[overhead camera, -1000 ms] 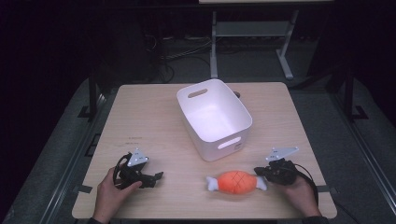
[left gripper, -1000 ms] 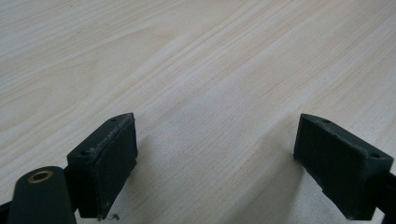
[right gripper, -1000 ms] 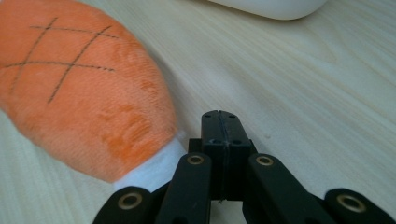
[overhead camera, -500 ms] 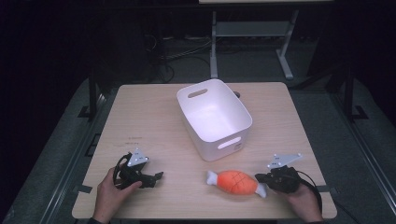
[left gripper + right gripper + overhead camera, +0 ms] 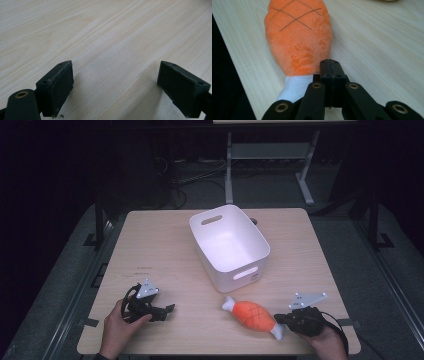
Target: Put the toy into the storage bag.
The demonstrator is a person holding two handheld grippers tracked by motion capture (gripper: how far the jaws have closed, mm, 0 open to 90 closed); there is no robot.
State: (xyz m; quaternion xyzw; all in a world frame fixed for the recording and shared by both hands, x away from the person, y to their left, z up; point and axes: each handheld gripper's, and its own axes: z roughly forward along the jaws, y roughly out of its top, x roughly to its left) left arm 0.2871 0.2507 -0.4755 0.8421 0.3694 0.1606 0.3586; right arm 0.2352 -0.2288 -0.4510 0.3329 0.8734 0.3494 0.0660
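Observation:
An orange plush toy [image 5: 252,316] with white ends lies slantwise on the wooden table [image 5: 165,250] near the front right. My right gripper [image 5: 281,320] is at its near white end, held low in a hand. In the right gripper view the jaws [image 5: 329,67] are pressed together with nothing visible between them. The toy [image 5: 299,37] stretches away ahead, and its white end lies against the left side of the gripper. My left gripper [image 5: 169,310] rests at the front left, well apart from the toy. It stands open [image 5: 115,85] over bare wood.
An empty white bin [image 5: 240,272] with handle slots stands at the table's middle, just behind the toy. The front edge runs close to both hands. The floor around is dark, with a metal stand behind the table.
The right gripper has drawn back toward the front edge. The toy's near end followed it, so the toy has turned from lying crosswise to a slant. The left gripper has stayed put.

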